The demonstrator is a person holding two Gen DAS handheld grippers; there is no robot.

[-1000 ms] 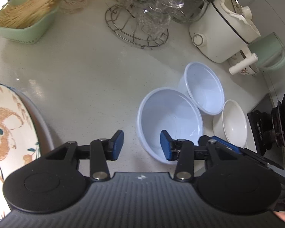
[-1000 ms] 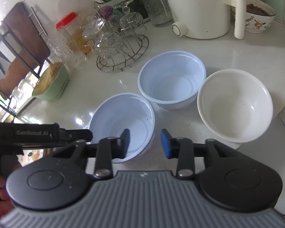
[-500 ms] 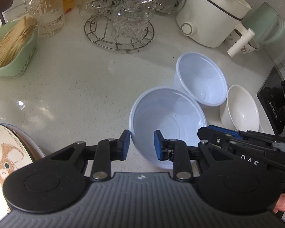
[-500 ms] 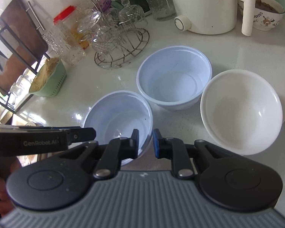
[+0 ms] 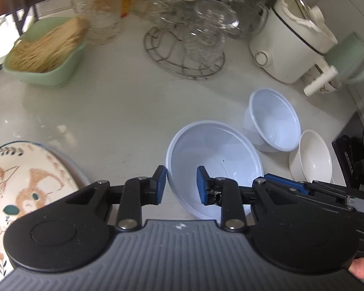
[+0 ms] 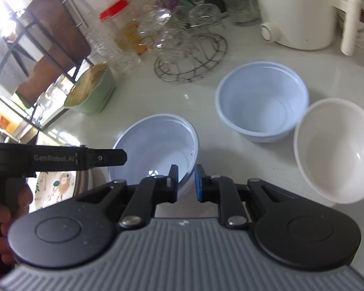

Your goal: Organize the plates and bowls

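Bowl, pale blue plastic, round, nearest (image 5: 214,167), on the white speckled desk (image 5: 114,111); both grippers grasp its rim. Left gripper (image 5: 181,184): jaws clenched on the near-left rim, one pad outside, one inside. Right gripper (image 6: 186,181): jaws clenched on the near-right rim, wall pinched between the pads. Writing: "GenRobot.AI" in grey on the black side of the left gripper, read in the right wrist view. Second pale blue plastic bowl (image 6: 262,104), beyond and to the right, upright on the desk, touching or just beside the plain white round bowl (image 6: 335,150). Ceramic plate with painted brown animal and leaves (image 5: 24,189), at the left edge, on a grey plate. Behind: mint-green basket of pale sticks (image 5: 46,53), wire rack of clear glasses (image 5: 189,46), white electric cooker (image 5: 288,46), red-lidded clear jar (image 6: 114,31)
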